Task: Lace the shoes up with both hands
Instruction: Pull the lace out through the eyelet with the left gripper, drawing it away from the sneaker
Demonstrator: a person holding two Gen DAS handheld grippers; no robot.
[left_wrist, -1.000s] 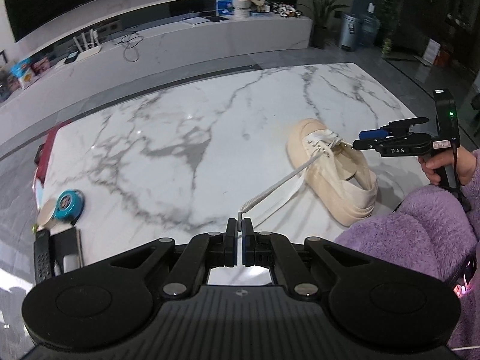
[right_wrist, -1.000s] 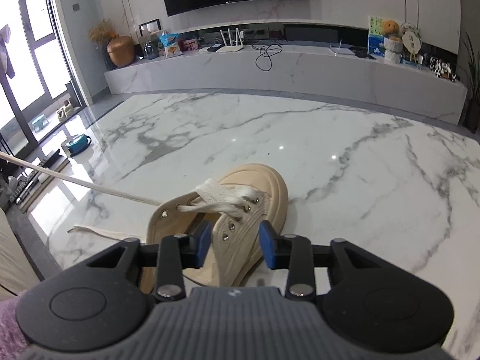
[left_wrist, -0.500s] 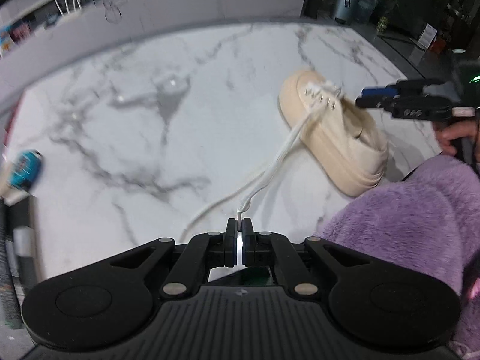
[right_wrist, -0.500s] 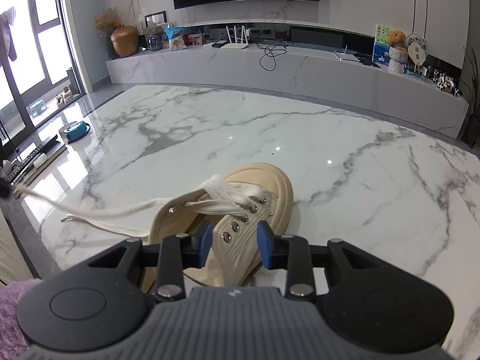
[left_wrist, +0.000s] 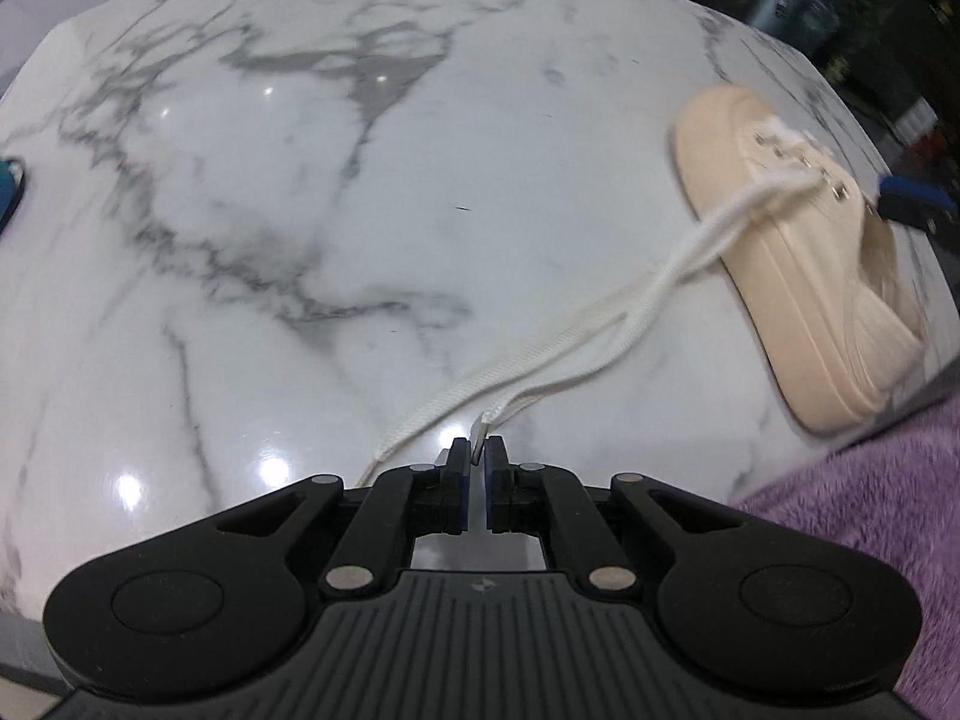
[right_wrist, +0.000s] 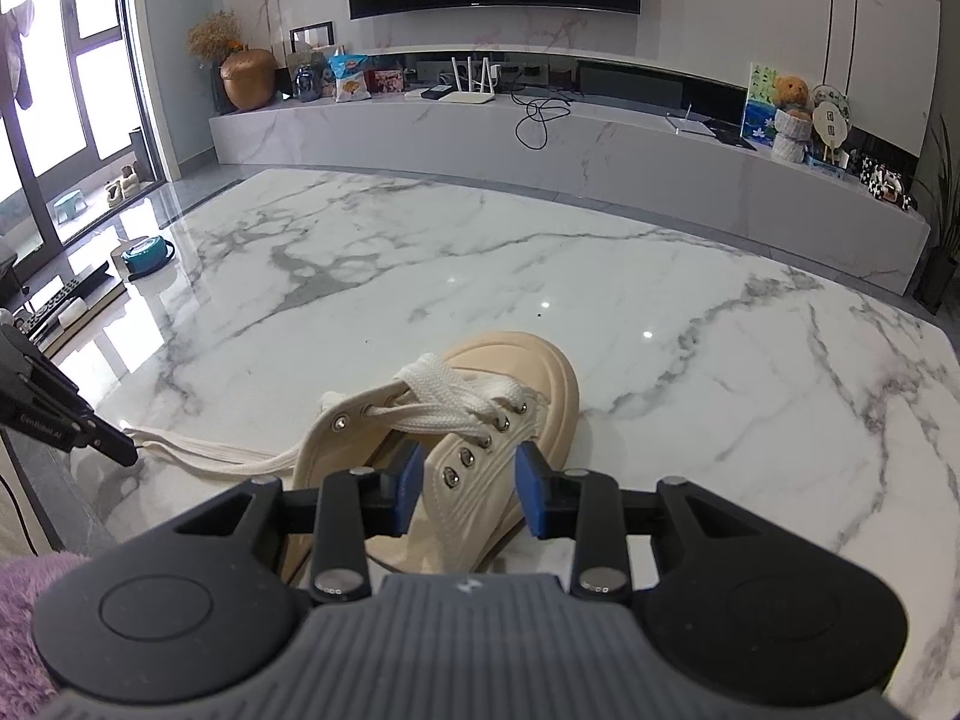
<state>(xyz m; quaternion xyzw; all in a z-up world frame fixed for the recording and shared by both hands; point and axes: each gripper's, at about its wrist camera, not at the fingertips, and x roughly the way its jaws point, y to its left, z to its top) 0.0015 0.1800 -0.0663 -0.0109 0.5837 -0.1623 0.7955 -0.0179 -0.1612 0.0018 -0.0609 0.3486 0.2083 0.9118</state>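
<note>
A cream canvas shoe (left_wrist: 798,276) lies on the white marble table (left_wrist: 300,210), toe pointing away; it also shows in the right wrist view (right_wrist: 510,396). White laces (right_wrist: 444,402) cross its upper eyelets and two loose ends trail left over the table (left_wrist: 600,336). My left gripper (left_wrist: 477,459) is low over the table, jaws slightly parted with a lace tip (left_wrist: 480,435) between them; it shows in the right wrist view (right_wrist: 114,447). My right gripper (right_wrist: 462,489) is open, its blue pads astride the shoe's right eyelet flap.
A teal round object (right_wrist: 144,252), a remote and a notebook (right_wrist: 72,306) lie at the table's left edge. A purple fleece sleeve (left_wrist: 870,498) is at the near right. A long marble TV console (right_wrist: 570,144) stands beyond the table.
My left gripper has dropped down toward the table and nearer the shoe, so the lace has gone slack and lies on the marble. Its jaws have parted slightly. The right gripper stays over the shoe.
</note>
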